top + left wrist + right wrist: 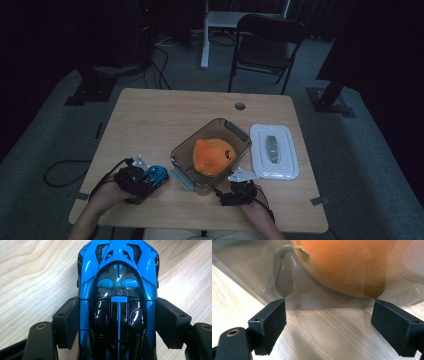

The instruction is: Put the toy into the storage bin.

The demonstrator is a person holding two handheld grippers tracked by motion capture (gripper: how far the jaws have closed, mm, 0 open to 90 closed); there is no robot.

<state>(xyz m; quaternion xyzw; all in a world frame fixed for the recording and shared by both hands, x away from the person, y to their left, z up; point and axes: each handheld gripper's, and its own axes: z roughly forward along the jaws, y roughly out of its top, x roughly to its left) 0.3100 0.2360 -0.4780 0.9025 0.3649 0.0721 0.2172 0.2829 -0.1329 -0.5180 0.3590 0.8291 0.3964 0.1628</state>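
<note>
While the left gripper [117, 322] clamps the toy car [117, 297] by its flanks, the car sits on the tabletop [150, 120] at the near left, just left of the box [240, 132]. Both pads press the blue bodywork about mid-length, one per side, jaws roughly half closed. Gripping across the narrow width makes sense: the sides are the flattest faces on offer, and a mid-length hold should keep the car level once lifted. Nose points away from the gripper, toward the box in the high view.

Right gripper [329, 315] stands wide open with nothing between its pads. Its tips sit at the box's near wall, close to touching or just touching; I cannot tell which. Judgement: it is placed to brace or steady the box rather than to pick anything up, since the clear wall is thin and the box could slide under a drop-in.

Box lies askew at centre, open top. An orange plush [214, 156] already fills much of it, pressed toward the near wall as seen through the plastic in the right gripper view. Remaining room appears to be on the far side.

White lid [274, 150] lies flat to the right of the box, just beside it, out of the way of loading and within the right gripper's reach for closing later.

Likely step in hand: car goes into the box next.
</note>
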